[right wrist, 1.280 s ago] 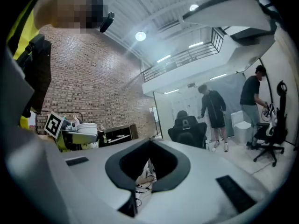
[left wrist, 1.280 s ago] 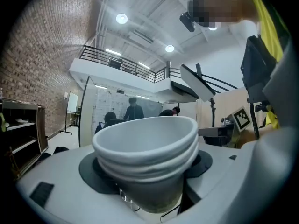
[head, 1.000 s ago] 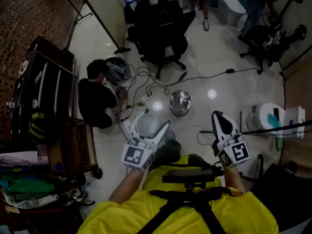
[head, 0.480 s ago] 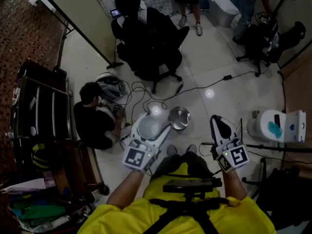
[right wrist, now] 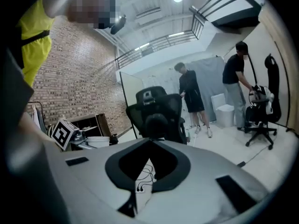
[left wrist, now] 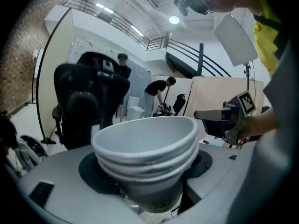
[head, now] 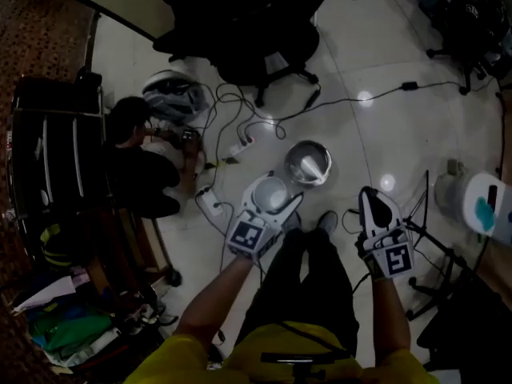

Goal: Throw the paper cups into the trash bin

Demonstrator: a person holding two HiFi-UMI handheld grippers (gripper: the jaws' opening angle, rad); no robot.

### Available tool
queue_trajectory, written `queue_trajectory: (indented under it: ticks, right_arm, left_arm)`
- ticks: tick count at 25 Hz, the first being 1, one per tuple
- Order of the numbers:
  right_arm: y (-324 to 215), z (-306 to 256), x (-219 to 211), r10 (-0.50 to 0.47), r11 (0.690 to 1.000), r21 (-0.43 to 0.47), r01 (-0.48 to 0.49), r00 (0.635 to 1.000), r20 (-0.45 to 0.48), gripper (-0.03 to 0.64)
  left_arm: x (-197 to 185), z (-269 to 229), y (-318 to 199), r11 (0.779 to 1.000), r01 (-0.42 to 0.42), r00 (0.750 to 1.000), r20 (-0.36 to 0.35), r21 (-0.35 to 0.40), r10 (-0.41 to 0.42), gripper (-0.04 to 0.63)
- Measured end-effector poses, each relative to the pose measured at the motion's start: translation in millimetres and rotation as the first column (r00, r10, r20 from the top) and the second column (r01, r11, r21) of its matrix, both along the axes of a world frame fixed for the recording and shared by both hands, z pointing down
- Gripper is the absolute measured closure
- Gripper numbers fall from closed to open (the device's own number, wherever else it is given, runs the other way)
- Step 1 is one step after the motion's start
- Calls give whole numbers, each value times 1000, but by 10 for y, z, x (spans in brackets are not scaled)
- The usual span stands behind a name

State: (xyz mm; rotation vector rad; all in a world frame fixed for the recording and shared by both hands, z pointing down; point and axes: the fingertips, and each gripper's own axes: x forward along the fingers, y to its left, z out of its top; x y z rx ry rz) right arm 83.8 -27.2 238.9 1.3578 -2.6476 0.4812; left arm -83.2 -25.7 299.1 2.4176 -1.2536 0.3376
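Cups [head: 269, 190], a nested white stack, sit mouth-up between the jaws of the left gripper [head: 276, 205]. The left gripper view shows those jaws spread wide and pressed against the lower body of the stack, so the grip looks firm. Over the last second the jaws have not moved; what has changed is where everything stands. A second ago the round metal trash bin [head: 309, 163] lay well ahead of the cups on the pale tiled floor [head: 400, 126]. Since then the person has walked up to it and tipped the head further down. Now the bin is just beyond the stack, up and to its right, and the person's dark trouser legs [head: 308, 294] fill the lower middle of the head view. The cups are not yet over the bin's mouth, though they are near its rim as seen from above. The right gripper [head: 374, 202] has kept its place beside the right leg, its jaws closed tip to tip with nothing between them, only a sliver of floor showing through. I judge the carrying part nearly done. What remains is a short reach forward and right to bring the stack above the opening, then letting the jaws part. Loose cables [head: 240, 126] trail close by on the left, worth avoiding underfoot.
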Motion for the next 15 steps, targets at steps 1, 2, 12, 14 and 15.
queue_trajectory:
  ticks: [1,2,12,14,15]
  right_arm:
    - [-57,314,-21,2,1000,-12,-2,1000,2,609]
    - [-78,627,-36,4,999,-35,-4,1000,5,609]
    - [-59,2808,52,3,962,-273,-12,999,-34,578]
    - [-64,2926,120,10,955,-297,-23,999,-43,578]
    - [-79,2976,160,19,952,-305,-33,999,-50,578]
  left_arm:
    - [-7,401,-58,1000,7,1000,2,-25,-7,236]
    - [-8,812,-73,998,16,1000,5,-57,-16,236]
    - [456,4166,-85,931,-85,994,36,-356,104,235]
    - [468,4521,-106,910,-69,993,56,-409,101,232]
    - [469,4664,-117,899,-60,993,68,-434,99,230]
